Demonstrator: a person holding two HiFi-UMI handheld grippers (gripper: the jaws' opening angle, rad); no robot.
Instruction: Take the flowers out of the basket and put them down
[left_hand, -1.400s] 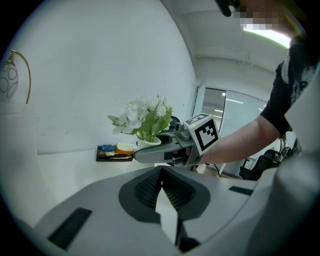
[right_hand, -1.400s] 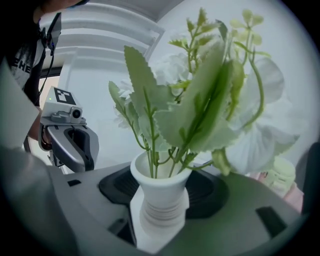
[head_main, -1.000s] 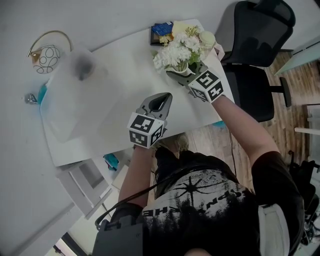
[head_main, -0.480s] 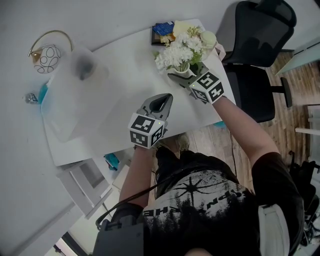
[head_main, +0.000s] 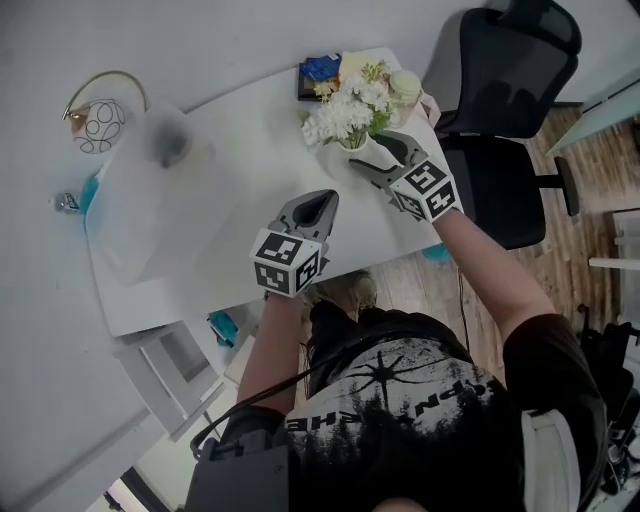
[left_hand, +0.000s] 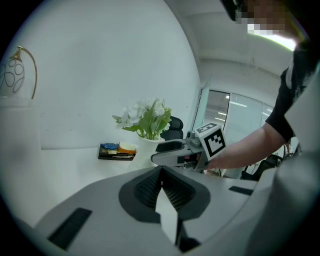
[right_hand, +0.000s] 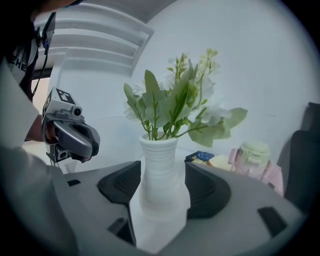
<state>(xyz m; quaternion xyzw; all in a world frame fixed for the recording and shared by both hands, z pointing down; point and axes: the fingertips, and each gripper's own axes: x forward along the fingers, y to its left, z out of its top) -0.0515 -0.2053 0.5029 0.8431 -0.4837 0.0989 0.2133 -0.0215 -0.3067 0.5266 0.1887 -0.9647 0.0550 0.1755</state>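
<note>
Moved: right gripper (head_main: 378, 155) has its marker cube lower and further right in the head view than a second ago; more of the white vase (head_main: 362, 152) now shows under the flowers (head_main: 345, 108); left gripper (head_main: 318, 205) has barely shifted
Right gripper: clenched on the ribbed white vase (right_hand: 159, 165), one pad on each side of its lower body
Flowers: white blooms and green leaves (right_hand: 175, 100) standing in the vase's neck, above the far right corner of the bench (head_main: 250, 150)
Left gripper: jaws pressed together on nothing (left_hand: 161, 172); held over the bench's near edge, well apart from the vase
Bench, far corner: dark tray (head_main: 320, 72) with blue and yellow pieces; a pink and pale green thing (right_hand: 252, 155) just beside the flowers
Beyond the bench: black chair (head_main: 500, 90)
</note>
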